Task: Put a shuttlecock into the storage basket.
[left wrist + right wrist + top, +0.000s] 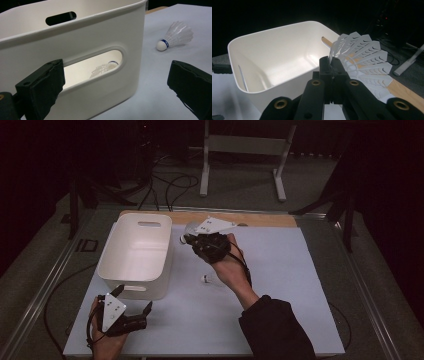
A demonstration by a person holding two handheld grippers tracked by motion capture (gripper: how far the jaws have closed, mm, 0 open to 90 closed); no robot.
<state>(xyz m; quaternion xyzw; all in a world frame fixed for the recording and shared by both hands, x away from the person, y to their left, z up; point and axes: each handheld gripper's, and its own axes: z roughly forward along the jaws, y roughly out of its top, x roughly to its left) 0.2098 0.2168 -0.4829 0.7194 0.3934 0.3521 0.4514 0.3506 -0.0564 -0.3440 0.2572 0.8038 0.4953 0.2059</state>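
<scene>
Shuttlecock pinched in right gripper beside white bin; one already inside, one left; left gripper open, empty.

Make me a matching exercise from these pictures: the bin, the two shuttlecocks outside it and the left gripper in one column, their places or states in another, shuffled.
Things:
1. white bin
2. held shuttlecock
3. loose shuttlecock
4. left gripper

Places or states:
A. lying on the white table sheet, cork toward the bin
B. jaws open, at the bin's near handle slot
C. pinched by its skirt in the right gripper
D. standing on the left half of the sheet

Pairs: 1-D, 2-C, 3-A, 4-B
</scene>
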